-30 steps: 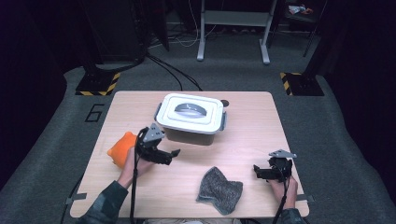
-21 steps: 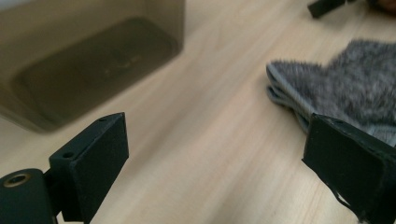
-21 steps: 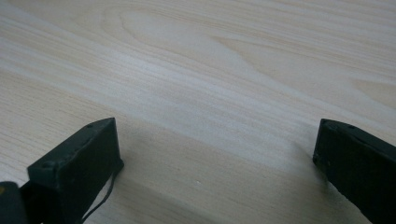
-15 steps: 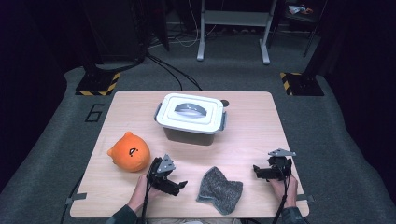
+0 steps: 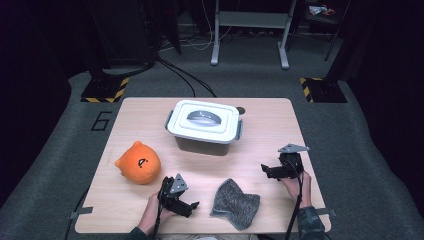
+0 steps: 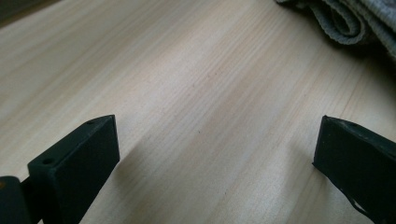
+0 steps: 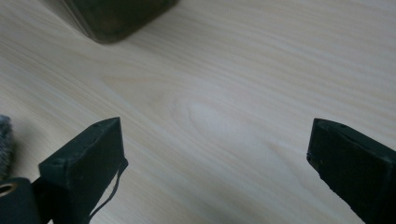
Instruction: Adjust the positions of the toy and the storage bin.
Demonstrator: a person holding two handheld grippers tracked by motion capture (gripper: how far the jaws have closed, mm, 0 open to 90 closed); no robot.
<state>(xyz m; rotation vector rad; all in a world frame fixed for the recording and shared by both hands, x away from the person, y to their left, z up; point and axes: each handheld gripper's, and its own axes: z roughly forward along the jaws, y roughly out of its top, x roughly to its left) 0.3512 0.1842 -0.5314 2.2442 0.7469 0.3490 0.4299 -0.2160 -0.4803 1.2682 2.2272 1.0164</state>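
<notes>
An orange plush toy (image 5: 138, 163) lies free on the left of the wooden table (image 5: 280, 120). A grey knitted cloth (image 5: 235, 204) lies crumpled near the front edge. My left gripper (image 5: 189, 207) rests low between toy and cloth, pointing at the cloth. Its jaws have just been opening and stand wide over bare wood in the left gripper view (image 6: 215, 130), with the cloth (image 6: 345, 18) ahead at top right. My right gripper (image 5: 266, 171) hovers right of the cloth, open and empty (image 7: 214, 128), with the cloth's edge (image 7: 3, 144) at far left.
A lidded white box with a grey handle (image 5: 204, 125) stands at the table's middle back; its dark lower corner (image 7: 116, 18) lies ahead of the right gripper. A dark floor with cables and stand legs surrounds the table.
The left gripper left the orange toy and came down toward the front edge, next to the cloth. The toy now lies uncovered. The right gripper rose a little.
</notes>
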